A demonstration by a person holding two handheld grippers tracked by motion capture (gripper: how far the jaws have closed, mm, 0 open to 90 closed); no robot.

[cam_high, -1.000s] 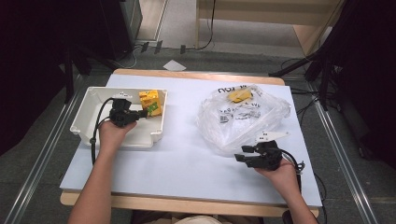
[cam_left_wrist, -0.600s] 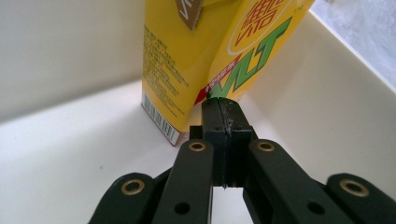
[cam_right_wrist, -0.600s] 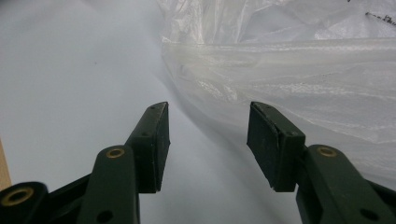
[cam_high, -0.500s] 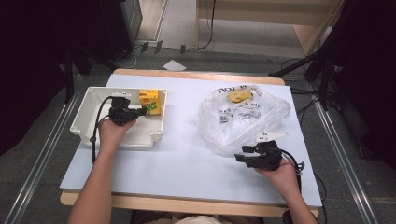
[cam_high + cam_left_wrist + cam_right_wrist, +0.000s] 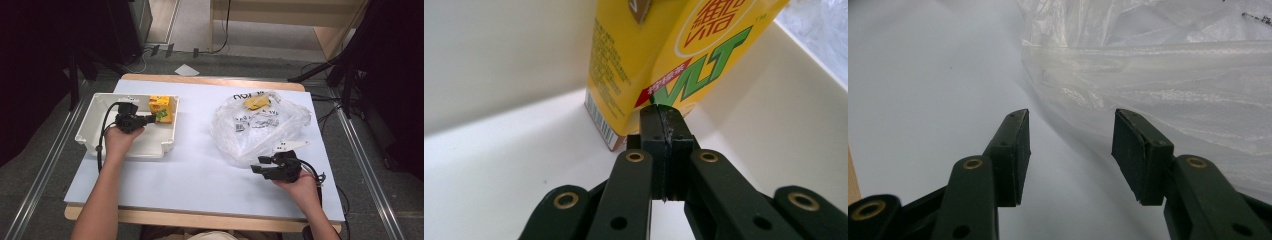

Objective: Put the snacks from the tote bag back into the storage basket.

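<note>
A yellow drink carton (image 5: pixel 161 109) (image 5: pixel 674 50) with green lettering stands upright in the far right corner of a white tray (image 5: pixel 86 131) (image 5: pixel 499 55) at the table's left. My left gripper (image 5: pixel 149 119) (image 5: pixel 663 112) is inside the tray, shut with nothing between its jaws, and its tips are right at the carton's lower front. A crumpled clear plastic bag (image 5: pixel 260 125) (image 5: pixel 1173 75) lies at the right, with a yellow item (image 5: pixel 256 102) at its far side. My right gripper (image 5: pixel 257 166) (image 5: pixel 1070 145) rests open just beside the bag's near edge, holding nothing.
The table top (image 5: pixel 200 165) is covered in pale blue-white, with a wooden front edge (image 5: pixel 200 220). A white scrap (image 5: pixel 186 70) lies on the floor beyond the table. Black stands and metal rails flank both sides.
</note>
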